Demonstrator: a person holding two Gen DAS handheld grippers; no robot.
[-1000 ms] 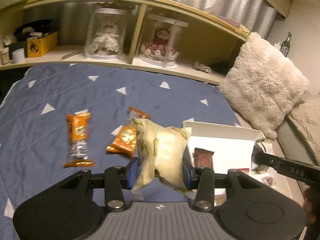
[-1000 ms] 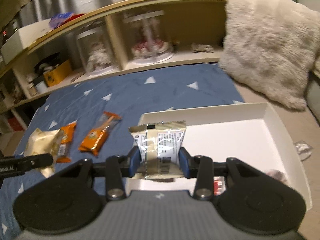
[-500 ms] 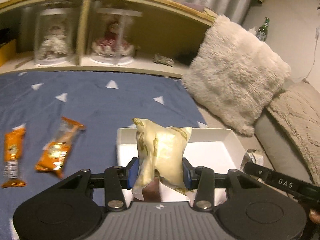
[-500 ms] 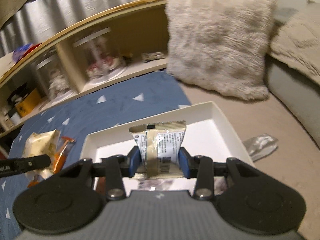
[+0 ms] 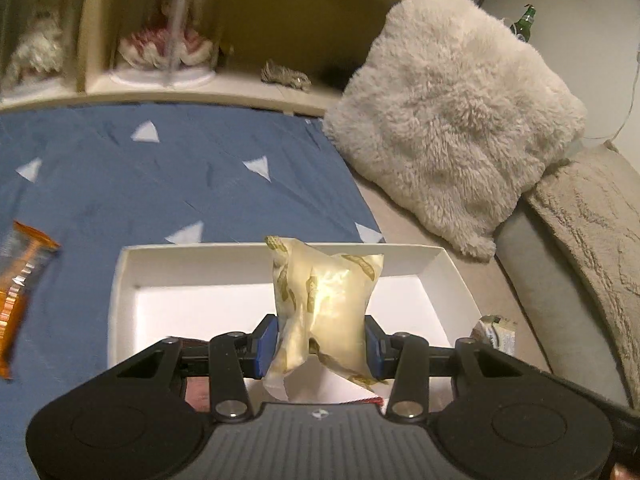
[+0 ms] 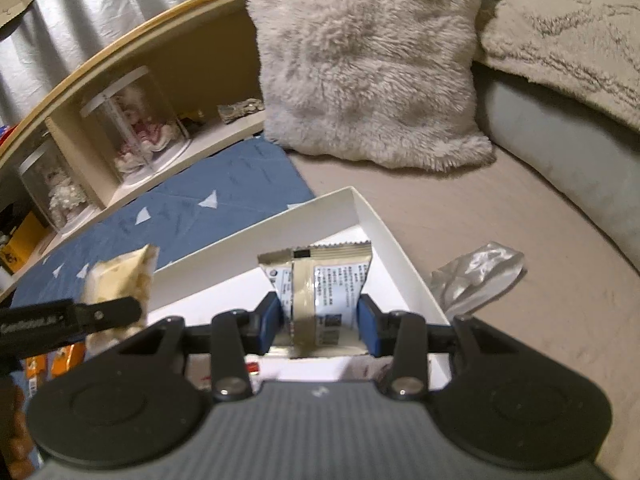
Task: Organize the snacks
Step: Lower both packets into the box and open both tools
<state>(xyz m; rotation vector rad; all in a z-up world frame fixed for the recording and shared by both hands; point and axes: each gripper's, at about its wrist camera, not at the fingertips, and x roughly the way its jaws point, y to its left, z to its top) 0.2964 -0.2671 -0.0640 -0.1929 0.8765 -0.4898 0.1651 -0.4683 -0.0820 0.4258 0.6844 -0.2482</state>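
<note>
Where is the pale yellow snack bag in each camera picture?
Left wrist view: the pale yellow snack bag sits at centre, clamped in the left gripper.
Right wrist view: the same bag shows at the left edge, over the blue blanket.
Shared landmark: the white box below both grippers.

Both our tools clamped, pointing downward

Our left tool [image 5: 320, 344] pinches a pale snack bag [image 5: 324, 304] between its blue pads; our right tool [image 6: 318, 324] grips a small wrapped packet [image 6: 320, 296], with the left tool's finger showing at its left.
</note>
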